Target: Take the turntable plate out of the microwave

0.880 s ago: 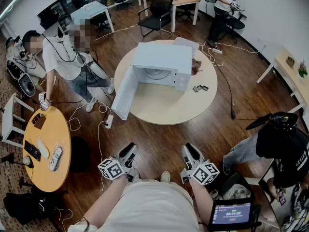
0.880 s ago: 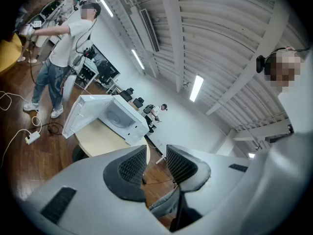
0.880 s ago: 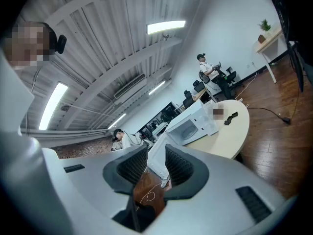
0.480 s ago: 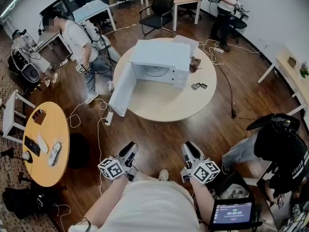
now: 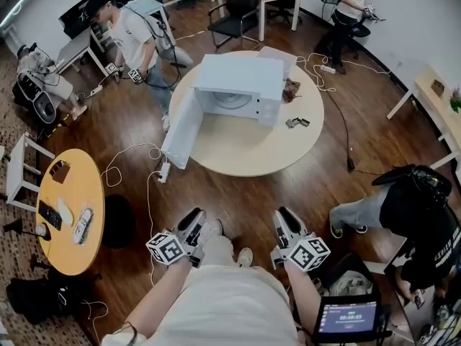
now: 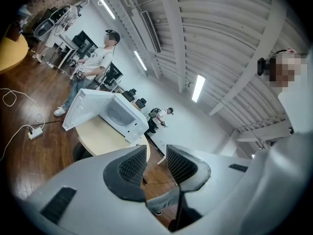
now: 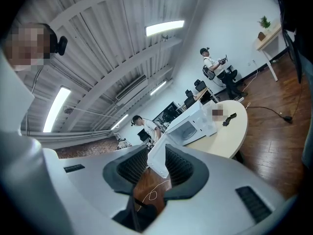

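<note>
The microwave (image 5: 241, 81) is standing on the round bench (image 5: 252, 153) at the far middle of the scene, and its door (image 5: 180, 132) is hanging wide open towards the left. The turntable plate (image 5: 232, 101) is lying inside the open cavity and showing as a pale disc on the cavity floor. It is well apart from both grippers. On the bench just right of the microwave, a few small dark pieces (image 5: 297, 122) are lying. The person is holding both grippers near the body, over the wooden floor (image 5: 245, 200) and well short of the bench. The left gripper (image 5: 193, 223) is pointing towards the bench with its jaws standing wide apart and nothing between them; in the left gripper view only the far floor is showing through the gap. The right gripper (image 5: 286, 220) is sitting beside it, also aimed at the bench, with its jaws parted a little less widely and empty; in the right gripper view the distant microwave door is showing through the gap. At the far left a person in a white shirt (image 5: 133, 38) is walking past, and a smaller round bench (image 5: 68, 218) is standing at the near left
</note>
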A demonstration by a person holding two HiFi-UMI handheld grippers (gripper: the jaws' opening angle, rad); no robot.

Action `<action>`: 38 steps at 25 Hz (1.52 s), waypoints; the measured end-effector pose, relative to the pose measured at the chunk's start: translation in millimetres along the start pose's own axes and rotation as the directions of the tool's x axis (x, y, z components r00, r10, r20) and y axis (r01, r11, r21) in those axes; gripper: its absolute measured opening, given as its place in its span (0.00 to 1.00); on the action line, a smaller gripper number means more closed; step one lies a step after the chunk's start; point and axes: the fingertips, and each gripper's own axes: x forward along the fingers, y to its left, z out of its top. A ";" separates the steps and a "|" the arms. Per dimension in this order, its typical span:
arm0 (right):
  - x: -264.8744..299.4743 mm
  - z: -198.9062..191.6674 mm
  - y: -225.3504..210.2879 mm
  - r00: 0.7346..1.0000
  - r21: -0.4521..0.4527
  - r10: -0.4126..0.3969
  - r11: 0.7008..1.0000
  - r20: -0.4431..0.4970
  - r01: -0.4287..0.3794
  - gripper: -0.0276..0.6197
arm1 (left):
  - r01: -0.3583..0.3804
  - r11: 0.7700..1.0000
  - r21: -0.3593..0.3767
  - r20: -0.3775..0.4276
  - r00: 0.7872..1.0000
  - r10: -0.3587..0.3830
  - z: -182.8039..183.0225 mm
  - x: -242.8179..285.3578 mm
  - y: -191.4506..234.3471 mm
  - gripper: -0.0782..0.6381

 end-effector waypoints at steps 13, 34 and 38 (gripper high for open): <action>39.2 3.0 -15.1 1.000 0.010 -0.006 1.000 -0.007 0.006 0.19 | -0.002 1.000 -0.024 -0.022 1.000 0.002 15.6 33.9 30.8 0.28; 143.1 41.9 -45.5 0.999 0.000 -0.043 0.999 -0.015 0.043 0.19 | 0.040 0.999 -0.029 -0.066 0.997 -0.042 85.0 135.5 74.7 0.28; 157.0 45.6 -51.6 0.998 0.004 -0.053 0.999 -0.018 0.053 0.19 | 0.035 0.999 -0.030 -0.081 0.996 -0.037 92.1 147.6 83.3 0.28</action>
